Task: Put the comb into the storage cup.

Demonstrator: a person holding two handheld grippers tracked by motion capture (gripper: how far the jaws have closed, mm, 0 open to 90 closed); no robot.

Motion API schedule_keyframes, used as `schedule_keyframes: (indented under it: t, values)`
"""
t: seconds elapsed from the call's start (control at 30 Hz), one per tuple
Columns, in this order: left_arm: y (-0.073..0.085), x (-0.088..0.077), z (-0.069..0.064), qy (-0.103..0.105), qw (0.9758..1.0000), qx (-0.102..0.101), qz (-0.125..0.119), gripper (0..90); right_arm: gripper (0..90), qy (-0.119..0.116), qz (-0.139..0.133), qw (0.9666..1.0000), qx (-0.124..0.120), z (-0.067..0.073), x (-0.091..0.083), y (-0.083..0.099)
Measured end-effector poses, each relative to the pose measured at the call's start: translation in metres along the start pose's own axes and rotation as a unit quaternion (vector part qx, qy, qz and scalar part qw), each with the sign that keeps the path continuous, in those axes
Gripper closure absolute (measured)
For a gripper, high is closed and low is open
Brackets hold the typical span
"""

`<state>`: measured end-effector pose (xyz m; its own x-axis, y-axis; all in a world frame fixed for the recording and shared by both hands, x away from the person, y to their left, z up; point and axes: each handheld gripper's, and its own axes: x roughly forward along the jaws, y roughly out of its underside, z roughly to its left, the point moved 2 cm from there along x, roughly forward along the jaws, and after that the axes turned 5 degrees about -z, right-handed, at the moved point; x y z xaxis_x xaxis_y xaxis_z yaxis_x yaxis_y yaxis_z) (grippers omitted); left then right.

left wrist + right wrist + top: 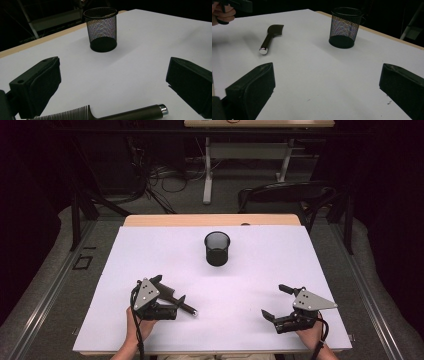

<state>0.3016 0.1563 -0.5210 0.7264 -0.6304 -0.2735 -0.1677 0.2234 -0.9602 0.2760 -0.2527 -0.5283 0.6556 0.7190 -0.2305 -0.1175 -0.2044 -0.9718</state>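
At the table's left, the left gripper [170, 291] hangs with jaws wide apart over a dark comb [105, 113] lying flat on the white sheet [260, 270]. Light, stiff and smooth, it probably grips best on its round, chrome-capped handle. Farther right stand a black mesh cup [217, 248] and the equally open, empty right gripper [276, 301].

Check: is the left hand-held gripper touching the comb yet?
Apart. The left gripper view shows the comb lying flat on the table between the open jaws of the left hand-held gripper, white surface showing on both sides.

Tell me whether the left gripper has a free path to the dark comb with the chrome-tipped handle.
Probably yes: the left gripper hangs open right over the comb, jaws either side, nothing between.
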Motion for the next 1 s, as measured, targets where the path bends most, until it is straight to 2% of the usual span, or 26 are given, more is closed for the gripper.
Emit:
schedule_keyframes:
  t: [0.27,0.47,1.0]
  values:
    - [-0.003,0.013,-0.005,0.01,0.9999,-0.005,0.012,0.0,0.1,-0.001,0.001,1.0,0.003,-0.002,0.0,0.001]
    - [-0.003,0.022,-0.012,0.014,0.9994,-0.006,0.031,0.0,0.1,-0.003,0.003,1.0,0.003,-0.002,0.001,0.001]
    - [0.001,0.028,-0.023,0.026,0.9976,-0.002,0.064,0.4,0.2,-0.004,0.004,1.0,0.001,-0.001,0.0,0.001]
